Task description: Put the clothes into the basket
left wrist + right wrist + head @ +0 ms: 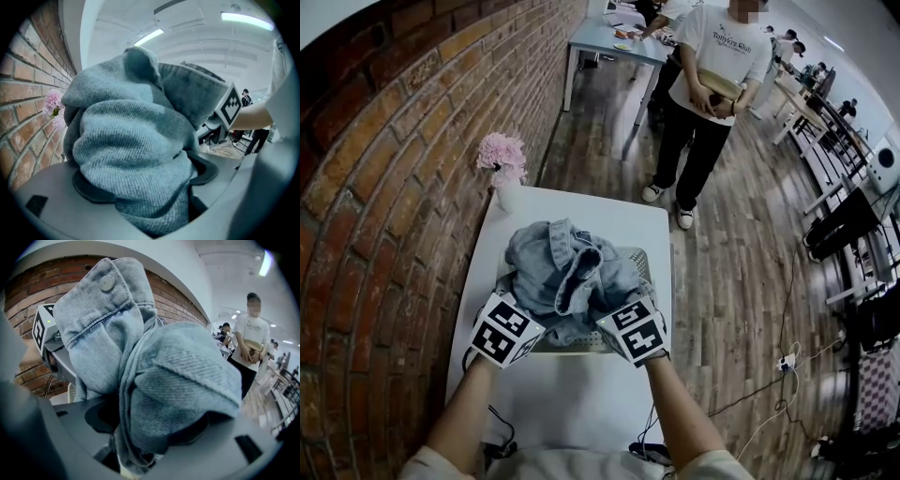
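A light blue denim garment (567, 272) is bunched up over a pale mesh basket (645, 265) on the white table (581, 211). My left gripper (511, 328) is shut on the near left part of the cloth. In the left gripper view the denim (131, 140) fills the space between the jaws of that gripper (140, 187). My right gripper (630, 328) is shut on the near right part. In the right gripper view a buttoned fold of the denim (154, 380) is pinched in that gripper (150, 425). Most of the basket is hidden under the cloth.
A pink flower in a white vase (502, 164) stands at the table's far left corner, beside the brick wall (384, 187). A person (712, 84) stands on the wood floor beyond the table. Cables (783, 361) and desks lie to the right.
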Demonstrator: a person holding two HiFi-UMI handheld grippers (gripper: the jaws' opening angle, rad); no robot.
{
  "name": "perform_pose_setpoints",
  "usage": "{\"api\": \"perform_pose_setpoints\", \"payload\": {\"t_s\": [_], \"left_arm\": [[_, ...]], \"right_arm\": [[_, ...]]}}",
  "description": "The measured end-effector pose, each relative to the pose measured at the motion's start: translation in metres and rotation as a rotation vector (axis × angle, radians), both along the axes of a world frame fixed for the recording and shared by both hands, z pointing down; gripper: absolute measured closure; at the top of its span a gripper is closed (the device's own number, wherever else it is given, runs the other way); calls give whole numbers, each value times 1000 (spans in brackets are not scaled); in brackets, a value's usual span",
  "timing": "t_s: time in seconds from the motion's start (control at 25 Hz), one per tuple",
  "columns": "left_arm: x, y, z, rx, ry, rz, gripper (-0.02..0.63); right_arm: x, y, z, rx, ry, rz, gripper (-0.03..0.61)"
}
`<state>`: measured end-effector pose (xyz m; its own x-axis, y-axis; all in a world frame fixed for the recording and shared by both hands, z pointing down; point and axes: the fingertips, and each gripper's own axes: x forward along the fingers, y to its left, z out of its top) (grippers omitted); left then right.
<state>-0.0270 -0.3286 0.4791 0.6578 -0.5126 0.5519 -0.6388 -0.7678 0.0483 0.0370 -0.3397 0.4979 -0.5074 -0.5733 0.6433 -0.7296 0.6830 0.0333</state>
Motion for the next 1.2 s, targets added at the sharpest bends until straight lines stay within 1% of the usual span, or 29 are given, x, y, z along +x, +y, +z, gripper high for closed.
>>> {"api": "perform_pose_setpoints", "payload": {"t_s": [0.24,0.48,0.68,0.8,0.88,1.08,1.2], "left_arm": [[5,2,24,-106,-48,7,179],[8,2,48,-181,-82,-4,179],[9,0,66,-264,-127,-10,178],[9,1,76,-290,-168,-17,178],[10,1,82,-306,-186,-20,176],[11,3,96,-367,-184,-52,161],[10,2,100,-388,-188,-74,147]], "right_arm": [[7,3,26,-100,47,39,302],[13,7,50,-205,82,62,304],[16,8,71,-308,103,95,301],[18,13,87,-380,91,124,302],[20,13,94,-411,100,130,302],[31,19,105,-504,136,161,298],[36,17,107,-503,172,194,276]]}}
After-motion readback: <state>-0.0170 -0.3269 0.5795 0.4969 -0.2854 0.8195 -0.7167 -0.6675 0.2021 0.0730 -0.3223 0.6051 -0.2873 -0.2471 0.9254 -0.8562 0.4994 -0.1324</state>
